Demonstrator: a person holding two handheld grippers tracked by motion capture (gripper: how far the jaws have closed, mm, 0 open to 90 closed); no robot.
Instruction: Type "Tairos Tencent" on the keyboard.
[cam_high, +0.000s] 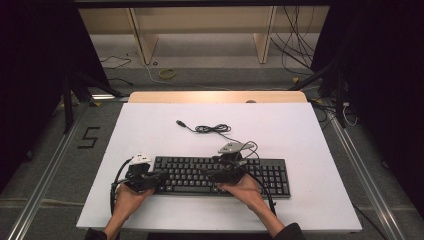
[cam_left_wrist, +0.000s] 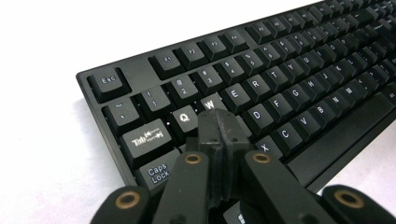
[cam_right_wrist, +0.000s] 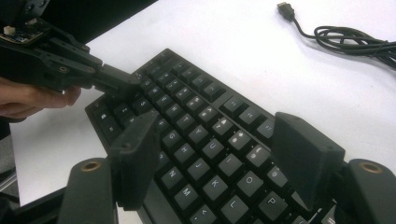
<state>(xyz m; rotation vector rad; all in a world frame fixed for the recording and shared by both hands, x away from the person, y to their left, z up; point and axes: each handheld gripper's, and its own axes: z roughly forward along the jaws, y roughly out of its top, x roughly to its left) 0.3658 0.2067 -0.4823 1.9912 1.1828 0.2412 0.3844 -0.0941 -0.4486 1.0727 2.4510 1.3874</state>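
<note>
Centrally on the near half of the white table (cam_high: 300, 130) lies a black keyboard (cam_high: 220, 175), its long side running left to right, its flat face up. Both of the person's hands come in from the near edge, one at each end of the letter block.

At the keyboard's left end the left gripper (cam_left_wrist: 218, 128) has its two jaws pressed flat together with nothing between them. In the left gripper view the joined tips sit on the keys just below Q and W, right of Caps Lock, about where the A and S keys would be; those keys are hidden under the tips. In the right gripper view the same closed jaws reach in from the far left onto that corner of the keyboard, with the left hand (cam_right_wrist: 32, 98) behind them.

Over the middle of the keyboard the right gripper (cam_right_wrist: 217, 156) is spread wide, its pads well apart and grasping nothing, hanging above the letter keys around H, J and U without visibly touching them.

Farther off, beyond the keyboard, a loosely coiled black cable (cam_high: 212, 128) lies on the table, its plug (cam_high: 181, 123) pointing left.
</note>
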